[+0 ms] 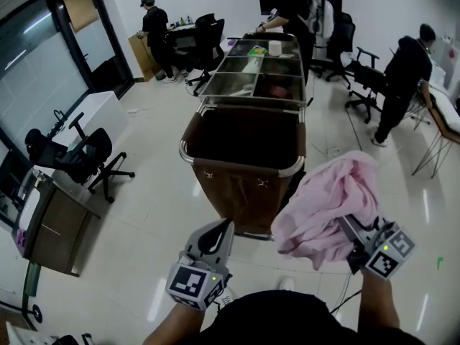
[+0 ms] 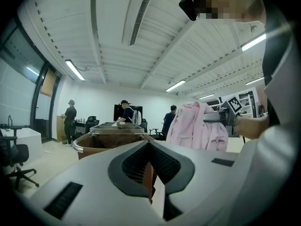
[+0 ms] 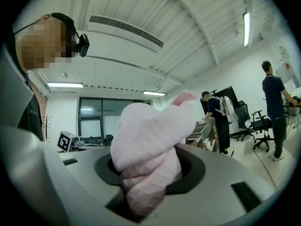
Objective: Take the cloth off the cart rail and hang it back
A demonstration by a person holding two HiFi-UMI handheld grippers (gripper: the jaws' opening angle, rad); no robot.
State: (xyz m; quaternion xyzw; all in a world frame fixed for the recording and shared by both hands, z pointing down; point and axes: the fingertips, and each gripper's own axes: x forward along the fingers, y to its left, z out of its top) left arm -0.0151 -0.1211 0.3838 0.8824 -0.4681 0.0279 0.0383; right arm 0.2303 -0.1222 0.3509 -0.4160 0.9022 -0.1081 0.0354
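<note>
- The right tongs [image 1: 347,230] pinch a bunched wad of the pink cloth [image 1: 327,200]. Folds bulge out over both jaws in the right gripper view.
- The cloth is clear of the cart rail [image 1: 241,171], hanging in the air at about 4 o'clock from the rail's front curve in the head view. It touches neither the rail nor the floor.
- The left tongs [image 1: 215,237] are pressed together and empty, held at about 6 o'clock below the cart's brown bag [image 1: 244,139].
- Judged from this, taking the cloth off is done and the hanging back is yet to come.
- Risk: the cloth is crumpled. Laid on the rail as a lump, its weight would likely sit unevenly, so it could slide off onto the floor or into the open bag.
- Risk: the grip is on a thick wad, not an edge, so a loose fold could pull free during the swing over.
- Risk: with the left tongs closed, nothing spreads or steadies the free end, and a trailing flap could catch on the rail's corner.
</note>
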